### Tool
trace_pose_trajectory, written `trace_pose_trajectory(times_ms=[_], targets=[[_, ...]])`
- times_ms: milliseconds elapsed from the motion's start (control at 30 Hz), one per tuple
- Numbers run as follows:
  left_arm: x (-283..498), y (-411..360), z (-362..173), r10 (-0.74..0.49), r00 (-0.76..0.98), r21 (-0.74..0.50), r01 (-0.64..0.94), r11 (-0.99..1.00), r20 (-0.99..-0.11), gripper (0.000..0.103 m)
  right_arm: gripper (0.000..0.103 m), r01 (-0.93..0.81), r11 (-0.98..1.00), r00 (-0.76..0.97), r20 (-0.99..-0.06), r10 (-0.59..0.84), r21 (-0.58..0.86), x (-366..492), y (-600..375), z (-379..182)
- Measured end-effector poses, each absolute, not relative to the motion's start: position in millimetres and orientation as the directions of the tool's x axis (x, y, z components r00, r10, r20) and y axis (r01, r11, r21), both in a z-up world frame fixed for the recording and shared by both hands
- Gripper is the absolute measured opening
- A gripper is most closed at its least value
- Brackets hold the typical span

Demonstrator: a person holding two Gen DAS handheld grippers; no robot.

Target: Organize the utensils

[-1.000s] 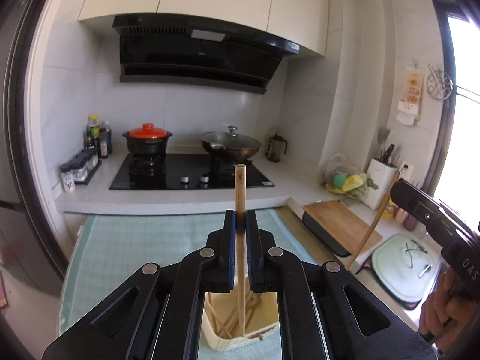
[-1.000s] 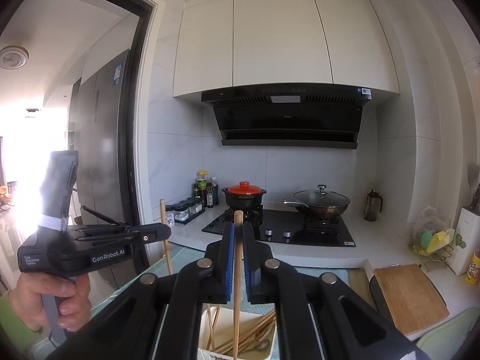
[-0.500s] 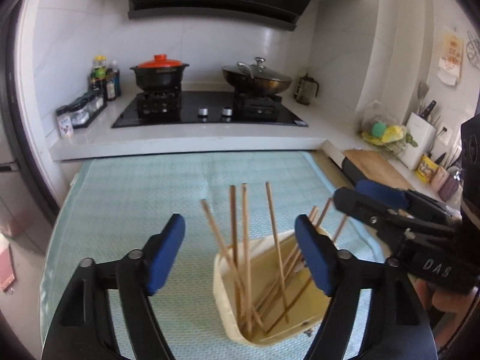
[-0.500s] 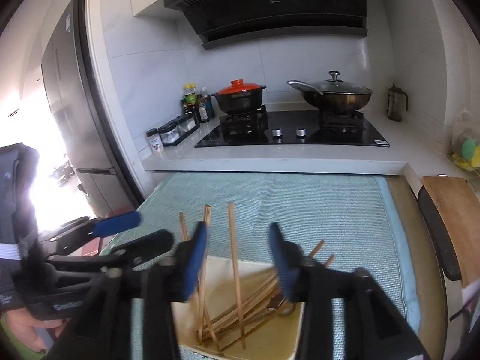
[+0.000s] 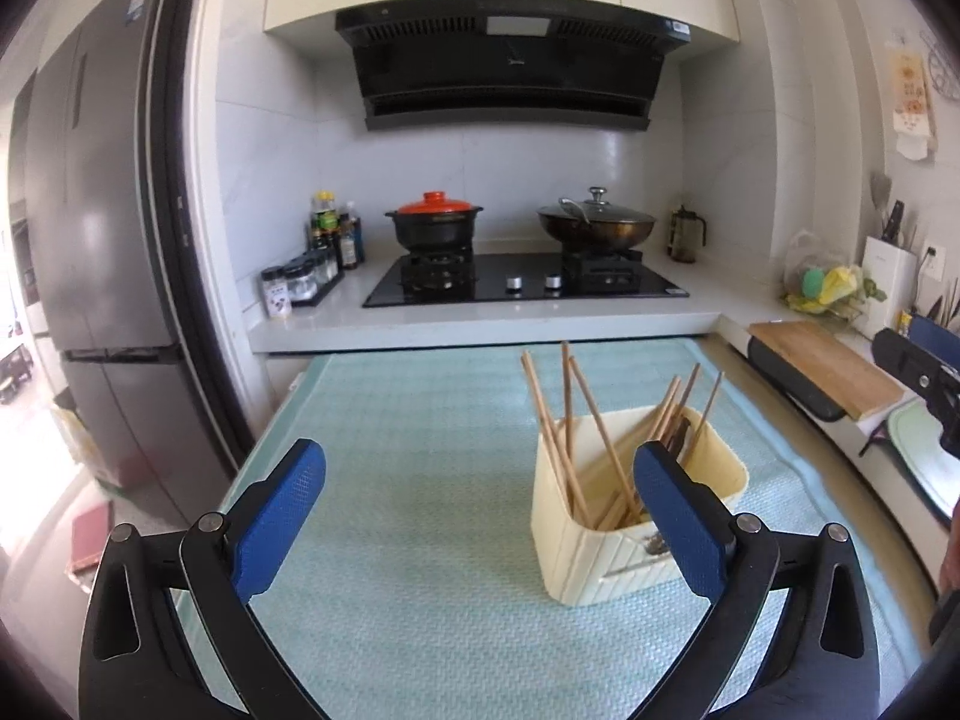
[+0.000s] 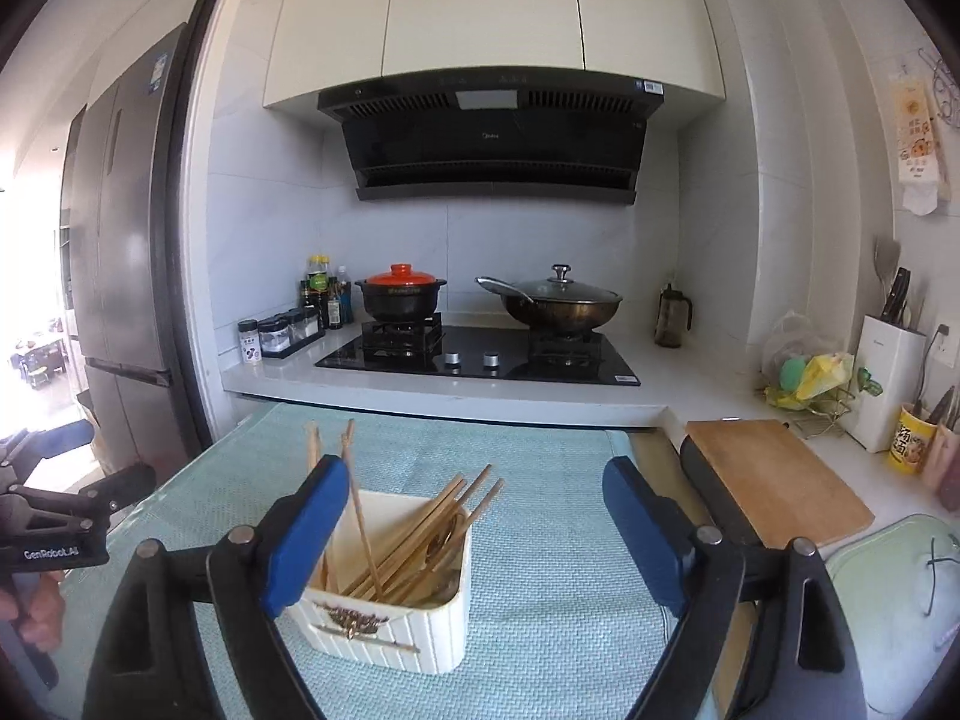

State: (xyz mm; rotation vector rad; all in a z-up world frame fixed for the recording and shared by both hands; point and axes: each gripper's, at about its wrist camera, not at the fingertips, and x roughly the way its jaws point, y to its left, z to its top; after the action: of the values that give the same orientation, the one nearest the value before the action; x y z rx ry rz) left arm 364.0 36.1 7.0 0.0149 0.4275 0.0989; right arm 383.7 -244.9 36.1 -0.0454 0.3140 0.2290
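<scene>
A cream ribbed utensil holder (image 5: 606, 546) stands on the light green table mat (image 5: 420, 480), with several wooden chopsticks (image 5: 570, 420) leaning in it. My left gripper (image 5: 480, 522) is open and empty, held back from the holder and to its left. In the right wrist view the holder (image 6: 390, 618) and chopsticks (image 6: 432, 522) sit low and left of centre. My right gripper (image 6: 474, 540) is open and empty, just behind the holder. The other gripper shows at the left edge of the right wrist view (image 6: 54, 516) and the right edge of the left wrist view (image 5: 924, 366).
A counter runs behind the mat with a black hob (image 5: 522, 288), a red-lidded pot (image 5: 435, 222) and a lidded wok (image 5: 594, 225). Spice jars (image 5: 300, 282) stand at its left. A wooden cutting board (image 6: 774, 486) and a pale green tray (image 6: 900, 588) lie to the right. A fridge (image 5: 102, 240) is on the left.
Both grippers were shut on a chopstick each above the holder. They opened, the chopsticks dropped into the holder, and both grippers have pulled back and up.
</scene>
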Motion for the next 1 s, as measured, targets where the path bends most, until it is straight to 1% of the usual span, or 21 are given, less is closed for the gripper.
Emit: trace_pose_trajectory(times_ms=[67,100,200,267,400,467,600,700,867,1000], targets=[[347,34,10,0.178,0.898,0.063,-0.167,0.984,-0.402,0.103,0.089,-0.217,0.976,0.934,-0.296,0.201,-0.024,358,-243,38],[339,34,11,0.2,0.895,0.07,-0.188,0.98,-0.398,0.103,0.092,-0.207,0.978,0.937,-0.294,0.189,-0.032,347,-242,39],[316,33,13,0.199,0.89,0.062,-0.19,0.98,-0.41,0.103,0.1,-0.236,0.972,0.931,-0.289,0.224,-0.005,315,-242,39],[300,32,13,0.203,0.883,0.053,-0.199,0.978,-0.423,0.103,0.102,-0.265,0.964,0.919,-0.295,0.262,0.032,299,-241,38],[275,30,13,0.178,0.871,0.025,-0.187,0.982,-0.457,0.103,0.102,-0.291,0.95,0.904,-0.292,0.312,0.114,274,-240,35],[263,29,13,0.163,0.869,0.016,-0.176,0.984,-0.467,0.103,0.102,-0.292,0.945,0.895,-0.308,0.323,0.145,266,-239,35],[248,25,14,0.119,0.868,0.0,-0.135,0.991,-0.483,0.103,0.102,-0.26,0.961,0.89,-0.361,0.278,0.099,251,-225,33],[239,23,17,0.109,0.87,0.003,-0.123,0.992,-0.48,0.103,0.102,-0.25,0.967,0.899,-0.359,0.252,0.051,237,-217,34],[232,20,20,0.096,0.875,0.0,-0.109,0.994,-0.475,0.103,0.102,-0.259,0.963,0.894,-0.36,0.267,0.072,222,-215,41],[229,17,19,0.094,0.874,0.003,-0.106,0.994,-0.476,0.103,0.102,-0.259,0.964,0.898,-0.354,0.263,0.062,215,-215,47]])
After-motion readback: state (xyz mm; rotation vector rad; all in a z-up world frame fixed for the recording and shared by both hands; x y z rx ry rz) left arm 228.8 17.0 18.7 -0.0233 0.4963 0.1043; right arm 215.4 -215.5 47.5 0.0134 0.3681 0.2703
